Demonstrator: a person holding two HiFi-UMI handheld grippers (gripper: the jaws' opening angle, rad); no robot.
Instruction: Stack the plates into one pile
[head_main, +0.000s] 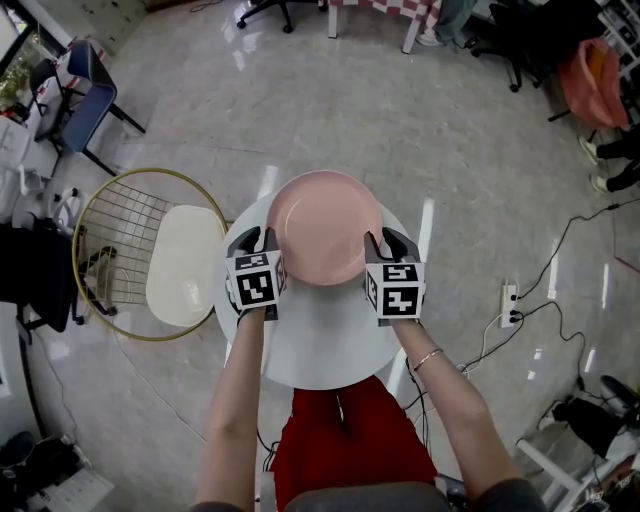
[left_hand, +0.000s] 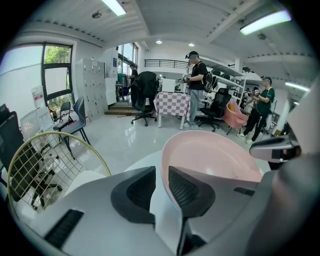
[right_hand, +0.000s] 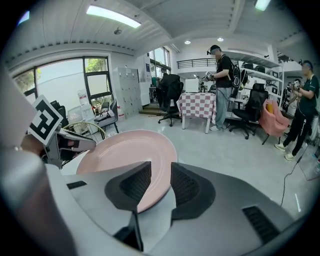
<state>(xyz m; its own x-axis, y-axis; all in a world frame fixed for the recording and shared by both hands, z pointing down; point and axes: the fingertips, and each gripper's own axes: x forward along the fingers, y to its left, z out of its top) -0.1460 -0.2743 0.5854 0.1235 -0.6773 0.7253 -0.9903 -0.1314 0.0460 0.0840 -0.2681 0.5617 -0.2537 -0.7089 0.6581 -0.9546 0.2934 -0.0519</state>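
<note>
Nearest to me, my two forearms are reaching over the round white table (head_main: 320, 345), a gripper in each hand. My left gripper (head_main: 256, 243) is sitting at the left rim of the pink plate (head_main: 325, 225) with its jaws standing apart. The rim is running between them, close to the right-hand pad, and a strip of white tabletop is showing on the other side, so I am clamping nothing there. My right gripper (head_main: 387, 244) is mirroring it at the right rim, jaws likewise parted, with the edge passing through the gap and neither pad visibly pressing. So the plate is resting on the far half of the table, bracketed left and right and gripped by neither. Whether more plates are lying under it I cannot tell.

I am judging it to be stiff and glossy, probably slick at the lip, likely to chip or crack if dropped, and prone to tipping out of a one-sided pinch. I am reckoning the best hold is right here, on opposite points of the rim. One pad should go above the lip and one below, squeezing evenly on both sides.

Just beside the table on the left, a wire-backed chair (head_main: 185, 265) is standing. Beyond it the polished floor (head_main: 400, 110) is stretching away to a checked table (right_hand: 196, 105) far off.
</note>
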